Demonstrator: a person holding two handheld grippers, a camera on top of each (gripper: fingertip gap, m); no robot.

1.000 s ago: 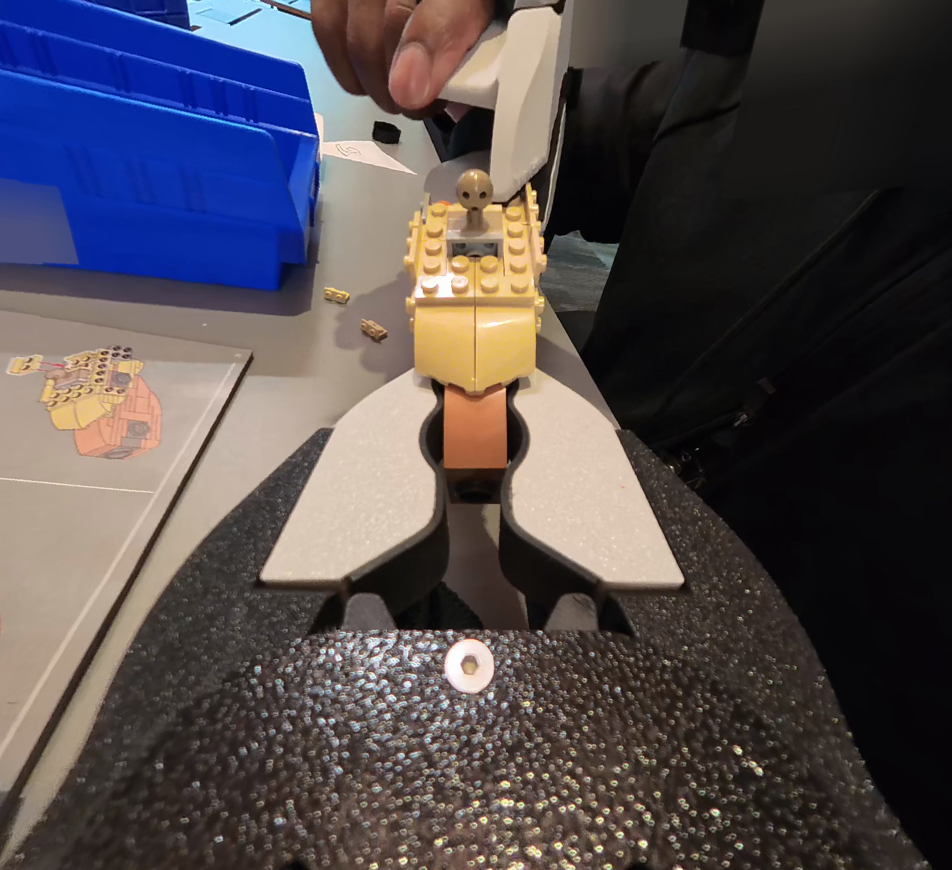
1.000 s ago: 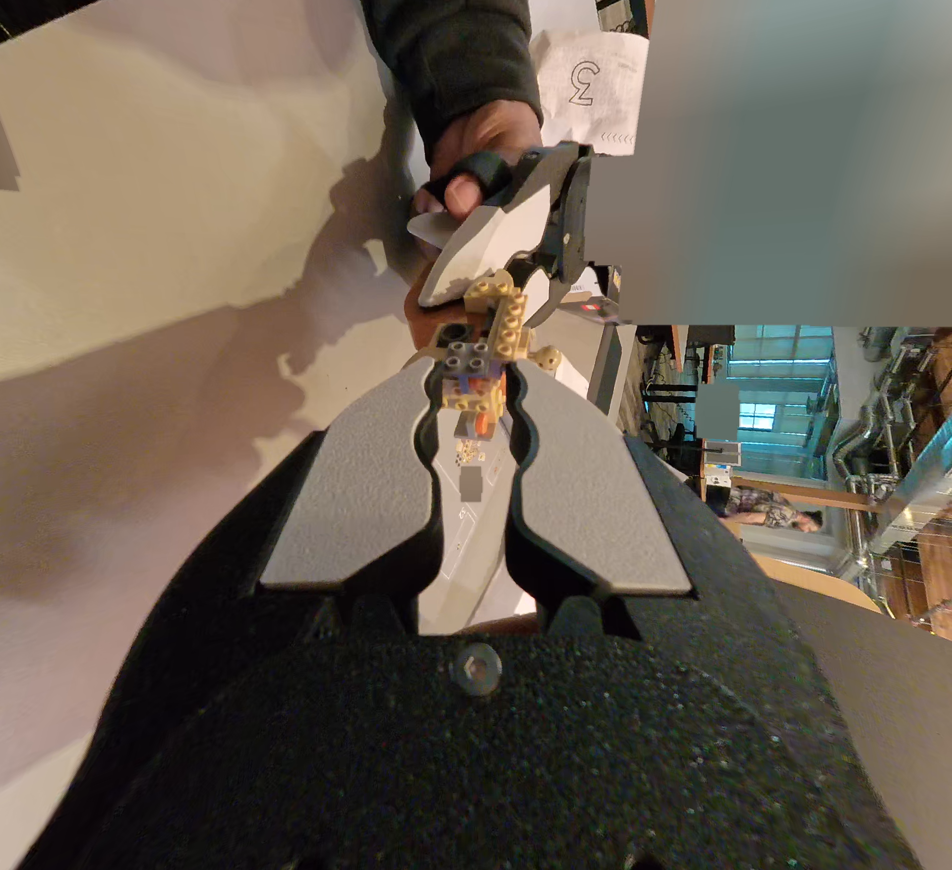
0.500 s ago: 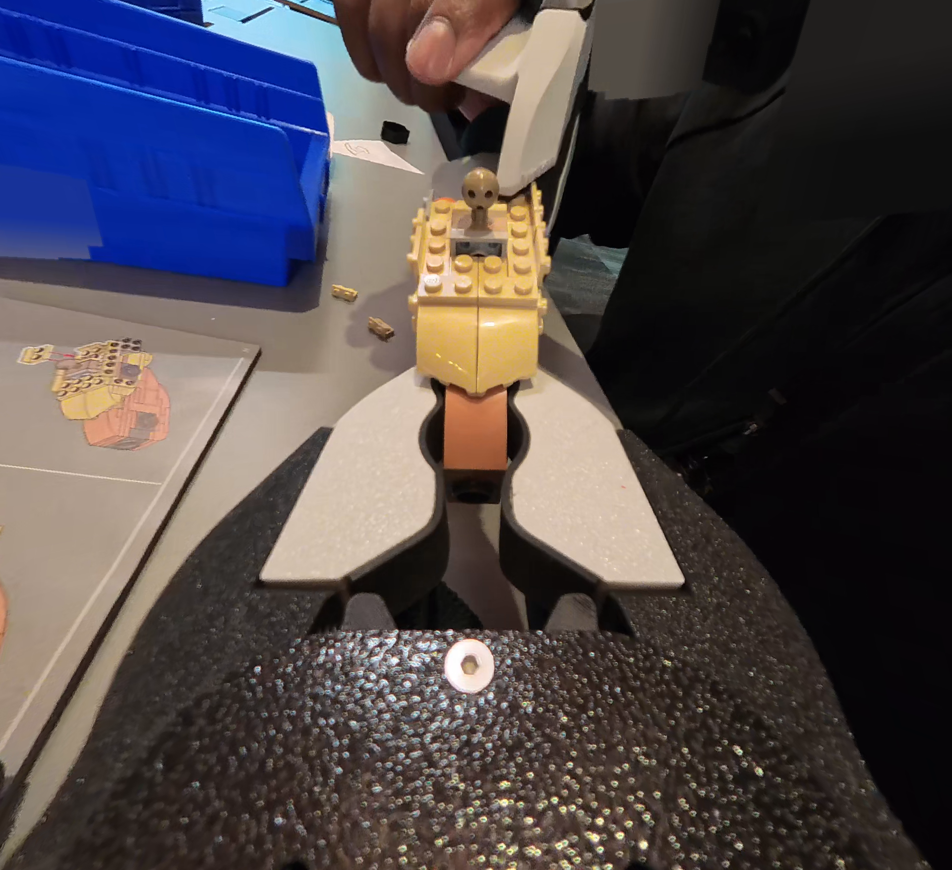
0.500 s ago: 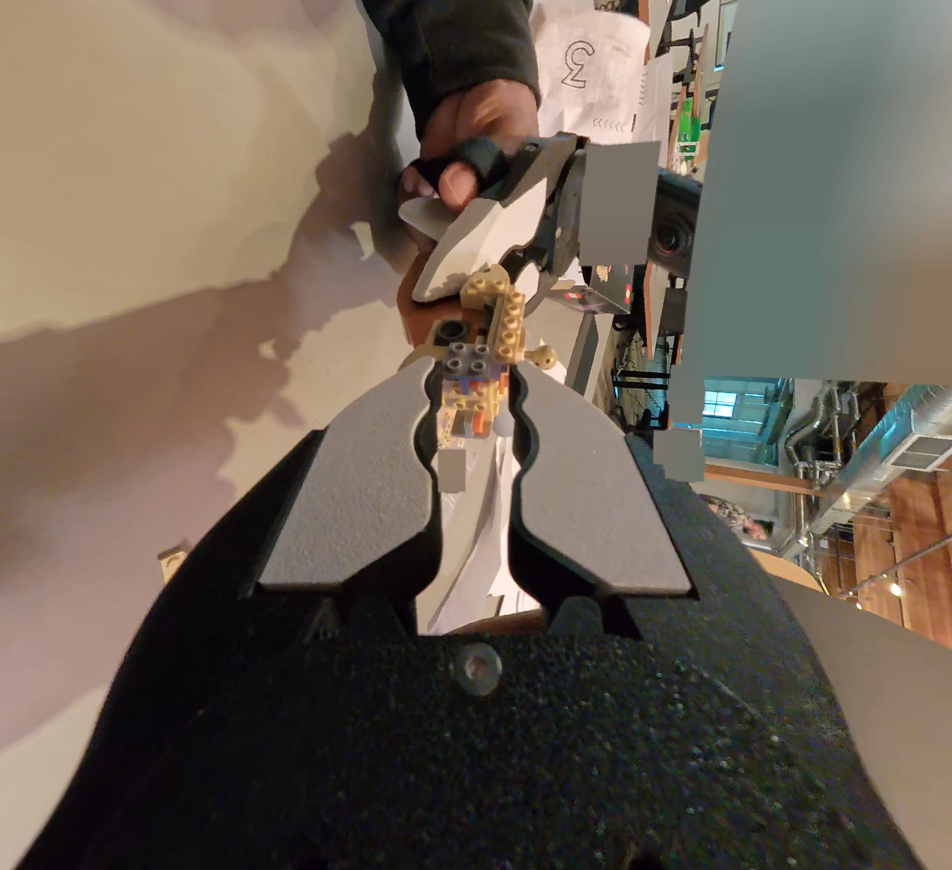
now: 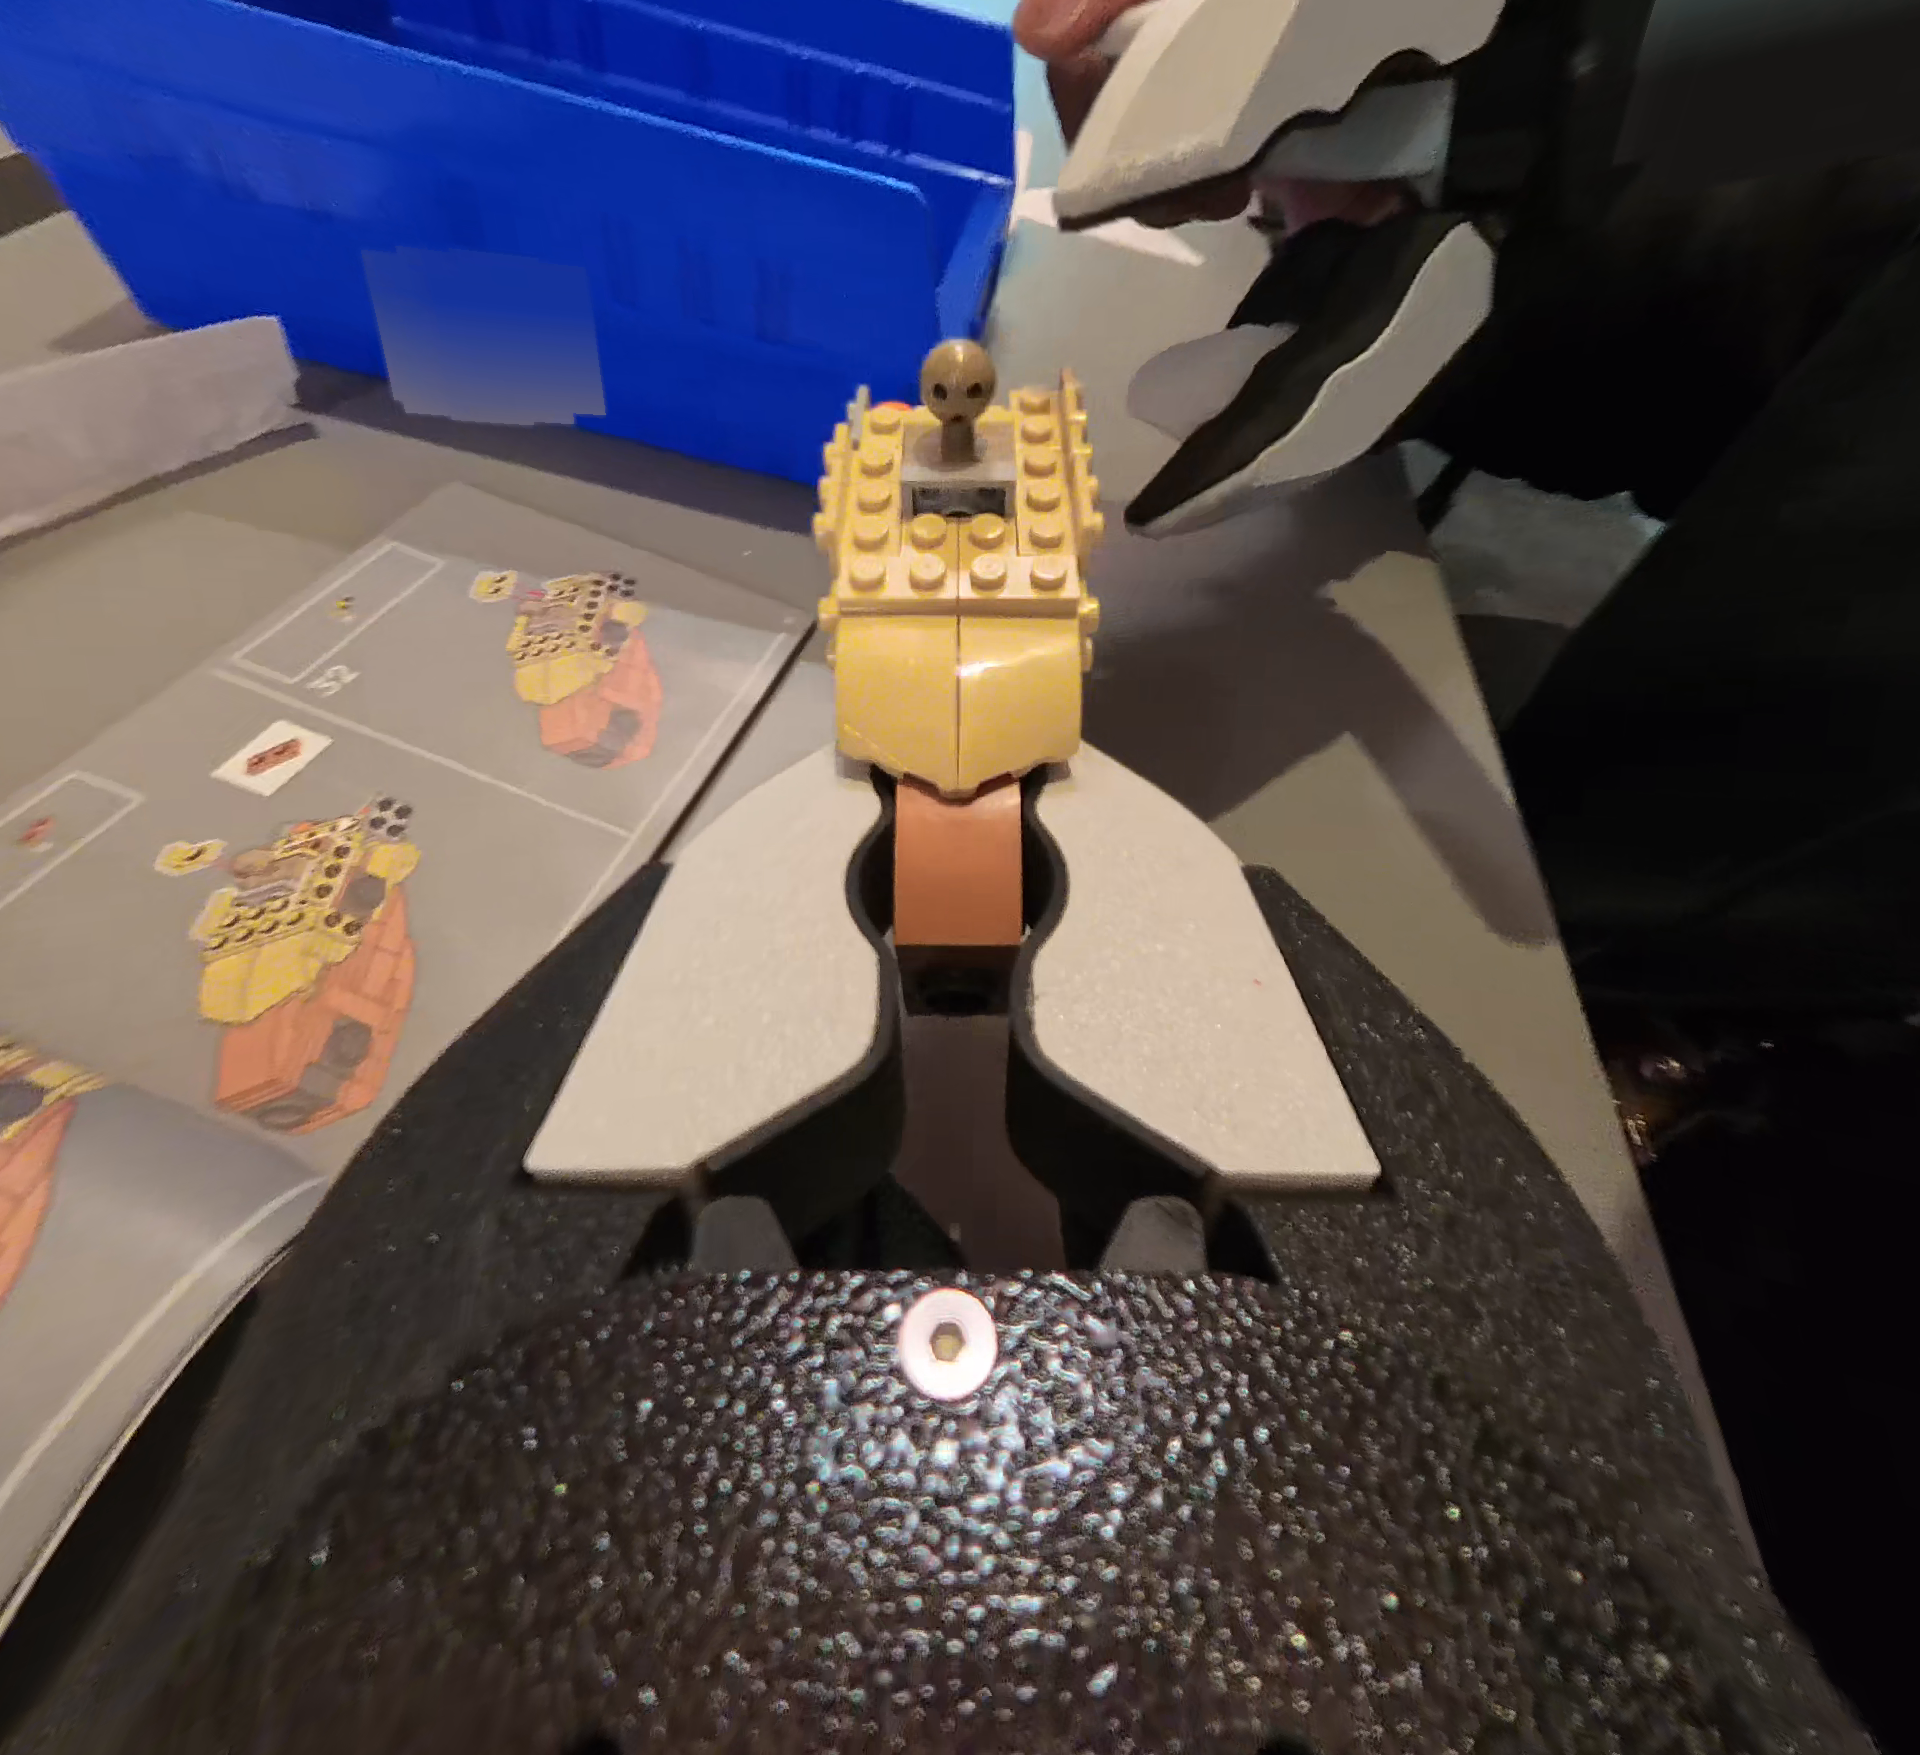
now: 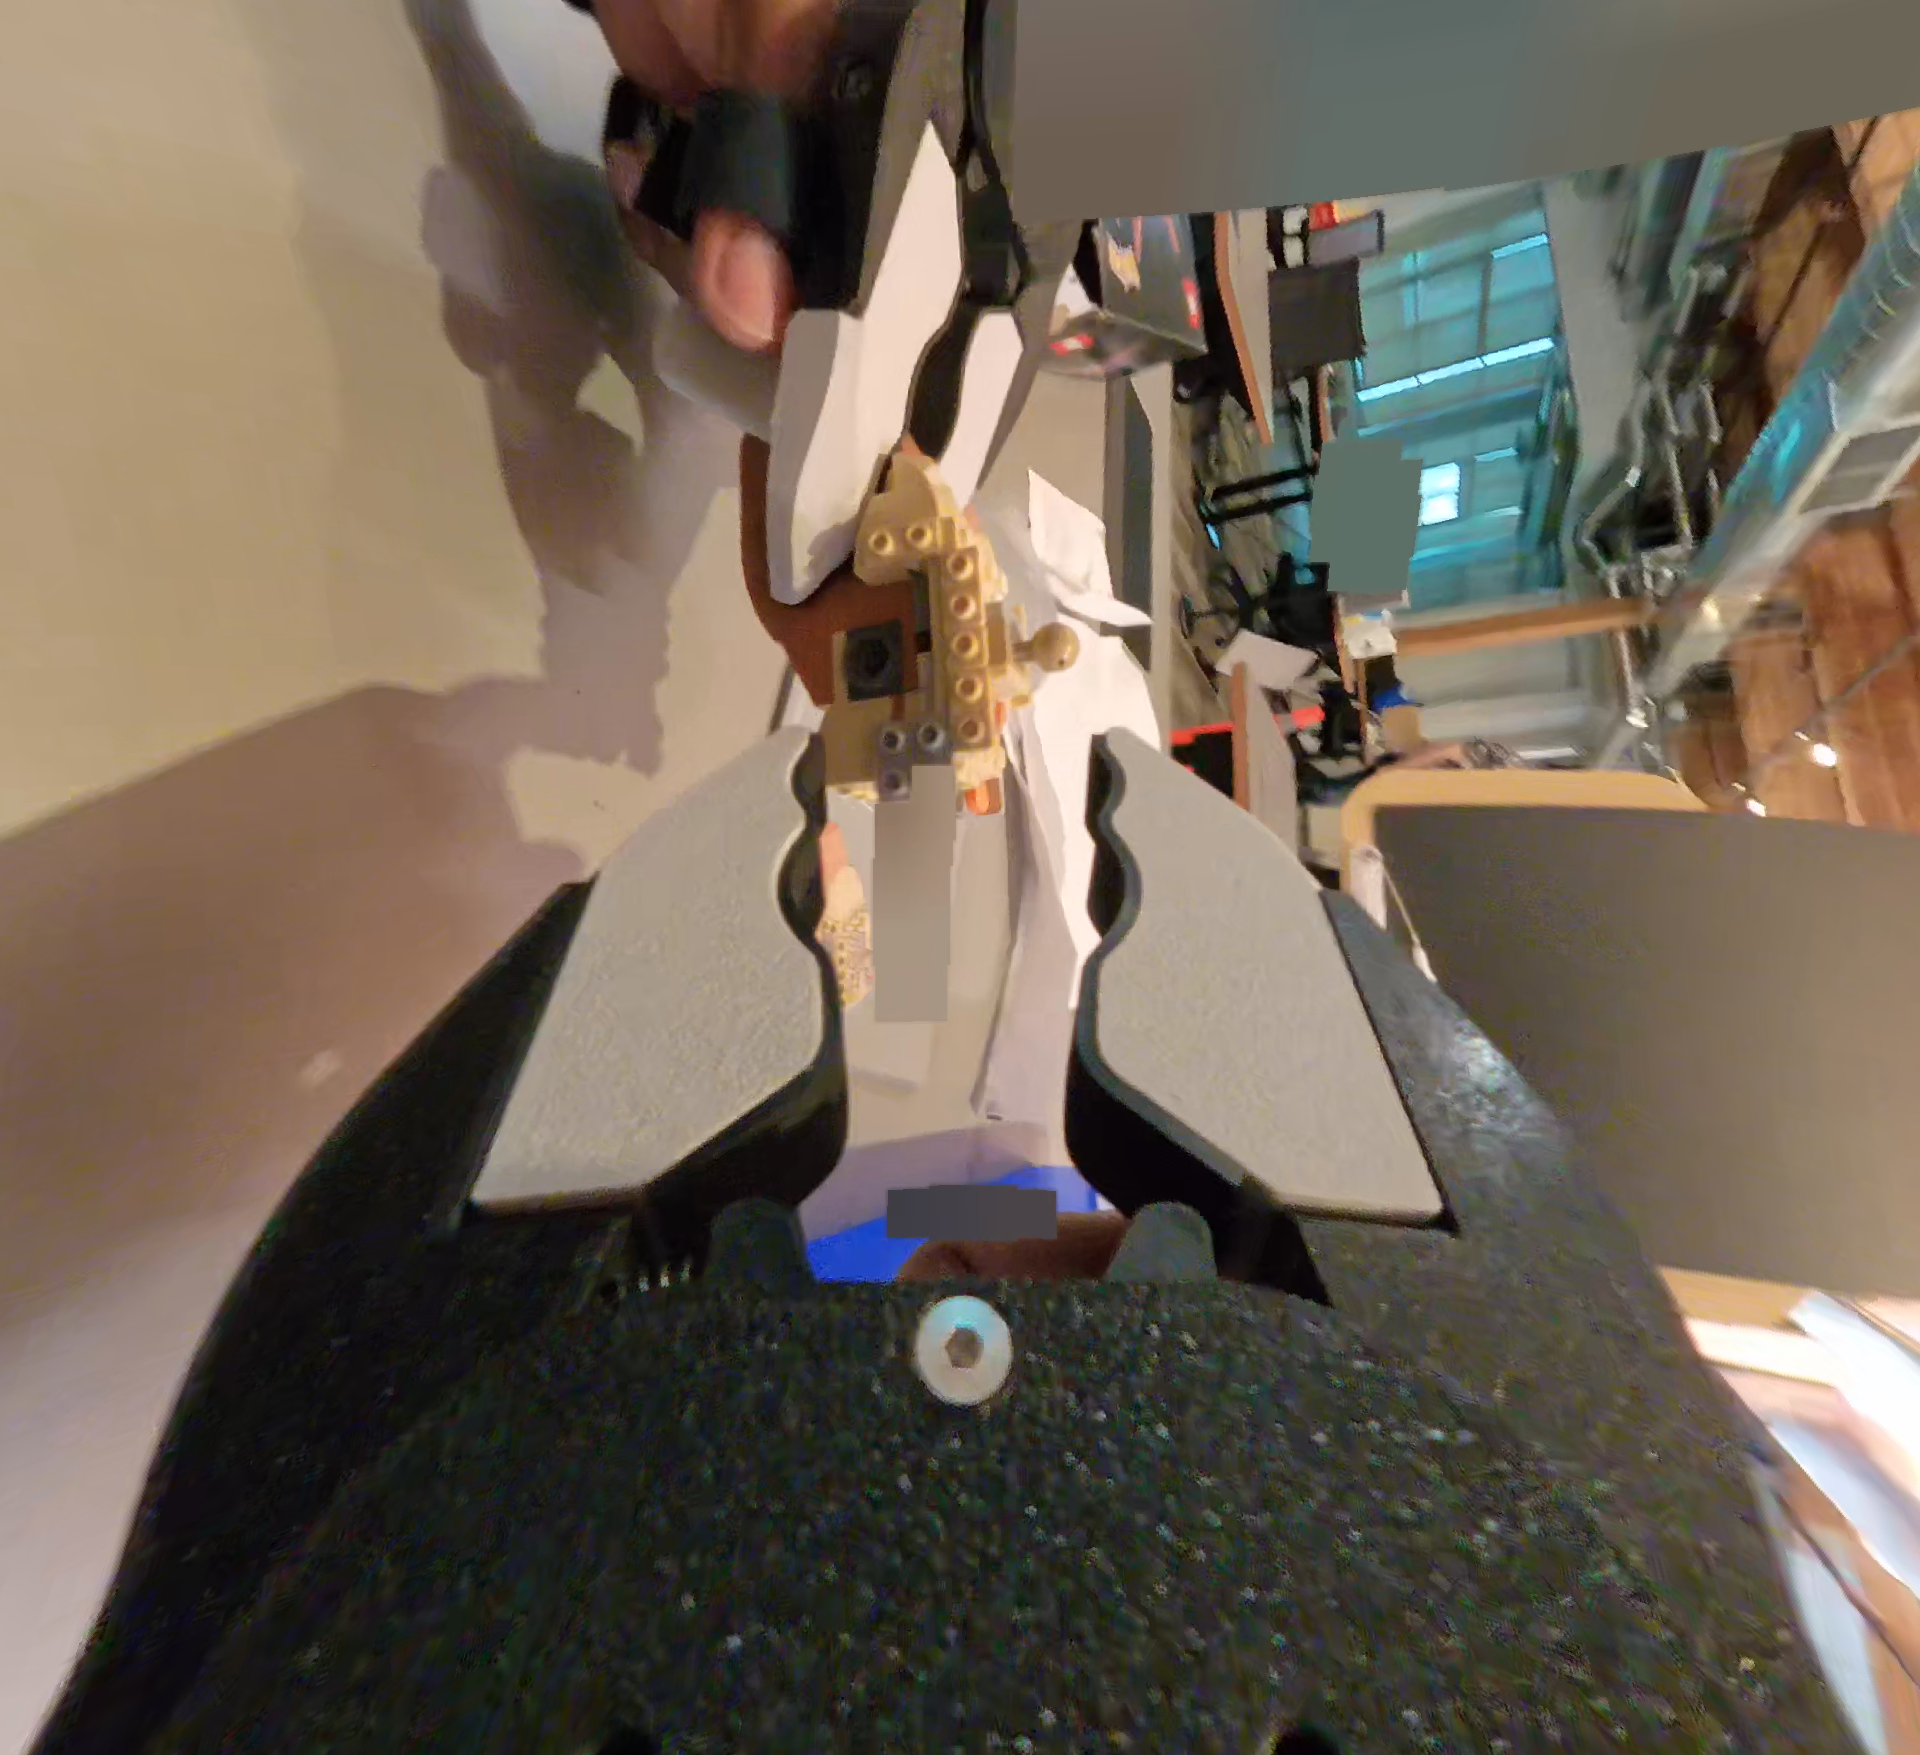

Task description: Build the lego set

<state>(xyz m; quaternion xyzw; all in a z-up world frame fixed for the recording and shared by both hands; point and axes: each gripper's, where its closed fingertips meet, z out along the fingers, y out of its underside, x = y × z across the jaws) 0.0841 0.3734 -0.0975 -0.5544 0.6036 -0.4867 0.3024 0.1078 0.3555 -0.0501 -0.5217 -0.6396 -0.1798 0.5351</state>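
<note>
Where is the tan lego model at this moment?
In the left wrist view the tan lego model sits centre frame, clamped by its brown base in the left gripper, above the grey table; the open right gripper is just to its right.

Dim, motion-blurred wide-angle views; hard overhead shadows.

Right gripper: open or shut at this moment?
Open. The right gripper has a wide gap between its fingers, empty; the lego model sits clamped in the left gripper.

right gripper now let go of lego model, fingers spread, pulled back to the side
</note>
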